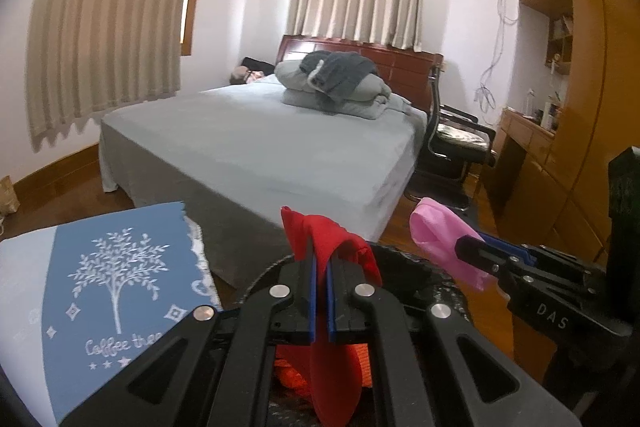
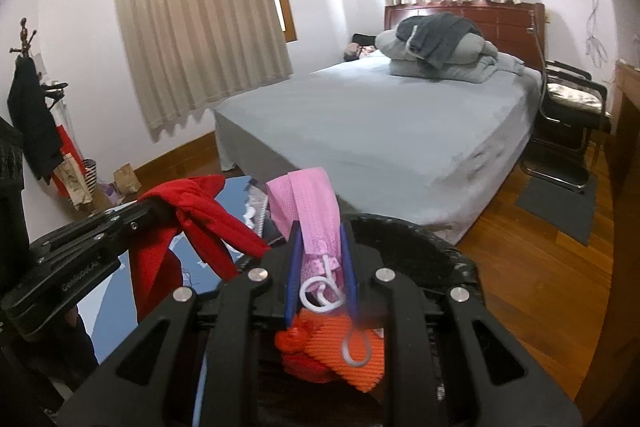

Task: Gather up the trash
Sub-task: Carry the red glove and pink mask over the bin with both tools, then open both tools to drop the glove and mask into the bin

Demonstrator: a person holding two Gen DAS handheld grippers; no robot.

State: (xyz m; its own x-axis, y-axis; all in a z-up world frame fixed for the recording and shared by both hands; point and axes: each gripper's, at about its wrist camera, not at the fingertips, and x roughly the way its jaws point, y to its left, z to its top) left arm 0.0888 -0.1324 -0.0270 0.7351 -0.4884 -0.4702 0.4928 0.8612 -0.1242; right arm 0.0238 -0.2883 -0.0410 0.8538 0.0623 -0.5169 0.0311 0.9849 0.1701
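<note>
In the left wrist view, our left gripper [image 1: 321, 269] pinches a red cloth [image 1: 328, 239] at bottom centre, over the black bin [image 1: 434, 277]. In the right wrist view, our right gripper [image 2: 321, 263] clamps a pink mask [image 2: 306, 203] above that bin's rim [image 2: 420, 231]; we should centre both before letting go.

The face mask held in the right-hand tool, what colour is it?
The face mask is pink with white ear loops, clearest in the right wrist view.

Gray bed [image 1: 256, 143] carries folded bedding [image 1: 336, 87] (dark garment on top).
</note>
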